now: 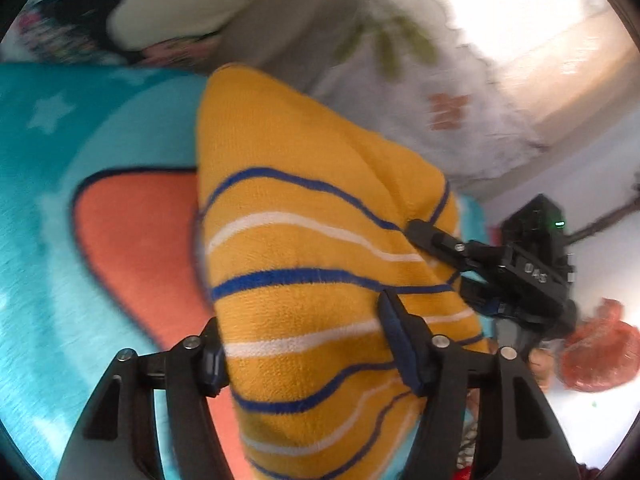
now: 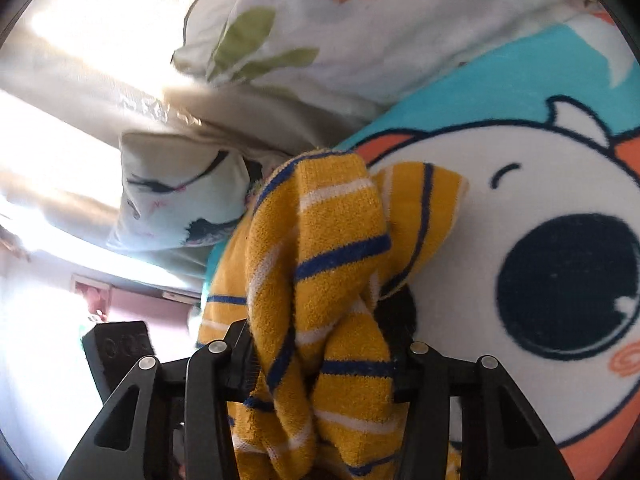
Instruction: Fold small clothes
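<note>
A cartoon-print fleece blanket (image 1: 44, 208) in teal, orange and white spreads under both tools, with a floral sheet (image 2: 360, 36) heaped beyond the right gripper's tips and a pale printed pillow (image 2: 176, 200) off to their left. Past the left gripper's right finger, a red plastic bag (image 1: 600, 352) lies on a white surface. Bright window light washes out the far side.

The yellow knit garment (image 1: 304, 264), striped blue and white, stretches between the two tools. The left gripper (image 1: 304, 344) stands about half open, the cloth filling the gap from pad to pad and draping forward over the blanket; both pads seem to press on it. The right gripper (image 2: 324, 364) is likewise about half open, with a bunched, twisted wad of the same knit wedged between its fingers and rising ahead of the tips. In the left view that right gripper bites the garment's far right edge.
</note>
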A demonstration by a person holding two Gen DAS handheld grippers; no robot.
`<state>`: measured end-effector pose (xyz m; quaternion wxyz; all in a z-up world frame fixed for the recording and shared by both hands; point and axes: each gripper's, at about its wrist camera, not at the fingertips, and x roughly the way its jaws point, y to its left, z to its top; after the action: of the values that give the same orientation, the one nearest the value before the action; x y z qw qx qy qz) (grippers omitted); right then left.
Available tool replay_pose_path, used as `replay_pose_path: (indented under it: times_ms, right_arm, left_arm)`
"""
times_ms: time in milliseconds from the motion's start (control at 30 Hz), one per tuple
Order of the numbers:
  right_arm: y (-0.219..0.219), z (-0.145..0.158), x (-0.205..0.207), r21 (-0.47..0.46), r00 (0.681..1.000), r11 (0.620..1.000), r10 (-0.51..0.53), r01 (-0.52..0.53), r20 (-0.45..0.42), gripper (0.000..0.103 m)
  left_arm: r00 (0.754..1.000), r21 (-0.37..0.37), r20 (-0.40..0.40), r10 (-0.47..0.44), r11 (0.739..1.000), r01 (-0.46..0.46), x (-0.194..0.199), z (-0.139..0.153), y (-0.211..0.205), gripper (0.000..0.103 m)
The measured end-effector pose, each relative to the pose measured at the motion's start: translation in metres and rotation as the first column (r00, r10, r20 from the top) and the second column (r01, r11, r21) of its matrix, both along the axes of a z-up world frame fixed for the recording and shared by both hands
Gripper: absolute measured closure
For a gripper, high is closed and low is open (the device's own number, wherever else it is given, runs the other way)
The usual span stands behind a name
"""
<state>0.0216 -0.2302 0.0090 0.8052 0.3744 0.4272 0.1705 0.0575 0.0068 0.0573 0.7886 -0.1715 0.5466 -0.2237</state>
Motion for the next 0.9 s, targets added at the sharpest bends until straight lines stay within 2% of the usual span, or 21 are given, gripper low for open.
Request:
replay_pose_path:
  times_ms: [67, 100, 200, 300, 367, 433, 500, 533, 567, 600, 700, 767, 833, 900]
  right_arm:
    - [0.006, -0.014, 0.004, -0.099, 0.997, 0.995, -0.034, 0.027, -0.07, 0.045]
    - [0.006, -0.017, 0.002, -0.123, 0.995, 0.992, -0.049, 0.039, -0.084, 0.041]
    - [0.0, 0.002, -0.014, -0.121, 0.99, 0.986, -0.127, 0.119, -0.063, 0.04]
    - [-0.002, 0.04, -0.034, -0.173, 0.981, 0.966, -0.191, 0.194, 0.038, 0.04]
    - [0.011, 0.063, -0.043, -0.23, 0.98, 0.954, -0.174, 0.192, 0.1, 0.04]
    - [0.027, 0.072, -0.037, -0.262, 0.99, 0.958, -0.093, 0.119, 0.108, 0.048]
    - [0.051, 0.062, -0.021, -0.306, 0.999, 0.952, 0.003, 0.012, 0.048, 0.055]
    - [0.06, 0.055, -0.01, -0.351, 1.0, 0.936, 0.012, -0.007, 0.012, 0.055]
    - [0.066, 0.042, 0.002, -0.429, 0.999, 0.903, 0.002, -0.016, -0.034, 0.058]
    - [0.066, 0.034, 0.011, -0.463, 0.998, 0.886, -0.011, -0.016, -0.055, 0.068]
    - [0.046, 0.023, 0.032, -0.497, 0.994, 0.866, -0.096, 0.055, -0.057, 0.072]
    - [0.037, 0.026, 0.045, -0.559, 0.981, 0.821, -0.182, 0.114, -0.067, 0.07]
    - [0.033, 0.034, 0.045, -0.543, 0.977, 0.83, -0.198, 0.125, -0.077, 0.069]
    - [0.038, 0.049, 0.03, -0.527, 0.98, 0.838, -0.194, 0.14, -0.049, 0.069]
  left_arm:
    - [0.999, 0.122, -0.03, 0.032, 0.992, -0.028, -0.002, -0.012, 0.01, 0.04]
    - [0.999, 0.132, -0.031, 0.037, 0.991, -0.033, -0.006, -0.012, 0.014, 0.04]
    - [0.998, 0.102, -0.02, 0.058, 0.993, -0.055, -0.025, -0.001, 0.034, 0.039]
    - [0.996, 0.114, 0.011, 0.092, 0.989, -0.092, -0.043, 0.011, 0.049, 0.032]
    - [0.994, 0.111, 0.017, 0.107, 0.988, -0.108, -0.049, 0.015, 0.057, 0.032]
    - [0.994, 0.113, 0.013, 0.111, 0.987, -0.112, -0.05, 0.015, 0.063, 0.032]
    - [0.993, 0.124, 0.012, 0.117, 0.985, -0.117, -0.053, 0.013, 0.071, 0.032]
    - [0.993, 0.13, 0.012, 0.12, 0.984, -0.12, -0.053, 0.013, 0.074, 0.032]
    - [0.993, 0.133, 0.014, 0.121, 0.984, -0.122, -0.052, 0.013, 0.075, 0.032]
    - [0.992, 0.136, 0.018, 0.121, 0.983, -0.122, -0.053, 0.015, 0.076, 0.032]
    - [0.992, 0.166, 0.041, 0.116, 0.979, -0.122, -0.057, 0.018, 0.081, 0.032]
    - [0.993, 0.183, 0.043, 0.111, 0.976, -0.117, -0.061, 0.017, 0.086, 0.032]
    - [0.994, 0.191, 0.032, 0.107, 0.975, -0.111, -0.063, 0.014, 0.091, 0.032]
    - [0.994, 0.189, 0.026, 0.104, 0.976, -0.107, -0.065, 0.011, 0.095, 0.032]
